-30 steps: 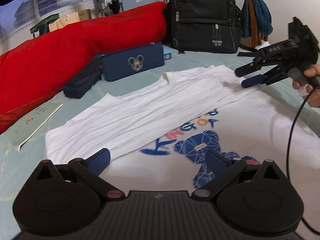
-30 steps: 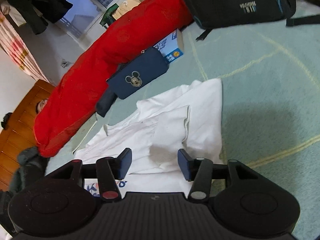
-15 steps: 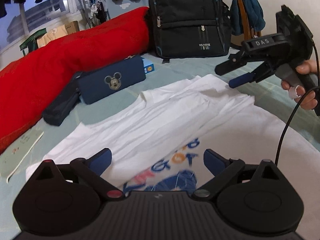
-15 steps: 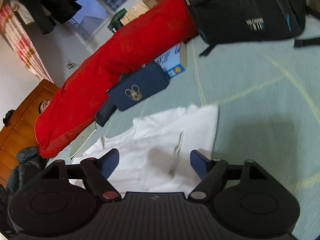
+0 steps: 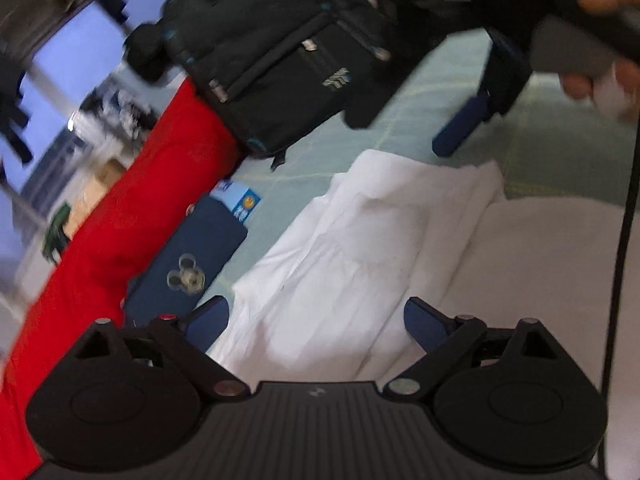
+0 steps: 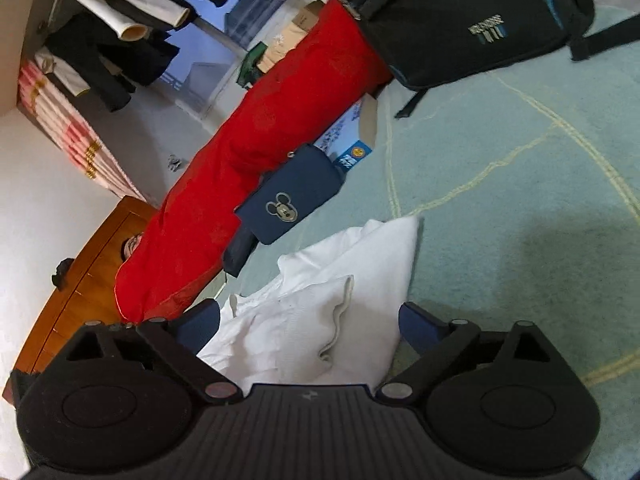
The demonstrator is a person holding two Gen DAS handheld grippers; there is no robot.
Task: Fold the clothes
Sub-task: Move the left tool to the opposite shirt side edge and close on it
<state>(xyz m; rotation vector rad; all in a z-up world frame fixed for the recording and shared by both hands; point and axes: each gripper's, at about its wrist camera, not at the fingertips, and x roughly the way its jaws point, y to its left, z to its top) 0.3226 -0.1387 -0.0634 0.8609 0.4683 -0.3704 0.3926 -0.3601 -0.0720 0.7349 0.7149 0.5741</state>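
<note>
We're over the white T-shirt (image 5: 344,240), which lies flat on the pale green bed sheet (image 6: 520,208), partly folded with creased layers stacked toward its far edge.

Left gripper (image 5: 316,320): jaws spread wide, blue pads on either side of the shirt's folded strip, nothing pinched. The cloth sits below and between the fingers, and we see no pad pressing on it. That view is tilted and blurred.

Right gripper (image 6: 310,320): jaws opening, already wide apart. A folded sleeve with a wavy hem lies between the fingers, loose on the shirt body, not clamped. In the left view we also see this gripper from outside, at the top right near the shirt's far corner, one blue pad (image 5: 460,128) hanging just above the sheet, with a hand (image 5: 600,76) on its handle; a black cable (image 5: 624,240) drops down the right edge of the picture.

Around the shirt:
- navy pouch with a mouse-head badge (image 6: 288,196), just beside the shirt's left edge, apart from it
- blue-and-white box (image 6: 352,140) behind the pouch, tucked against the red bolster (image 6: 248,168)
- black backpack (image 6: 460,16) standing at the bolster's far end, well apart from the shirt
- wooden headboard (image 6: 92,264) and hanging dark clothes in the background of the right view
</note>
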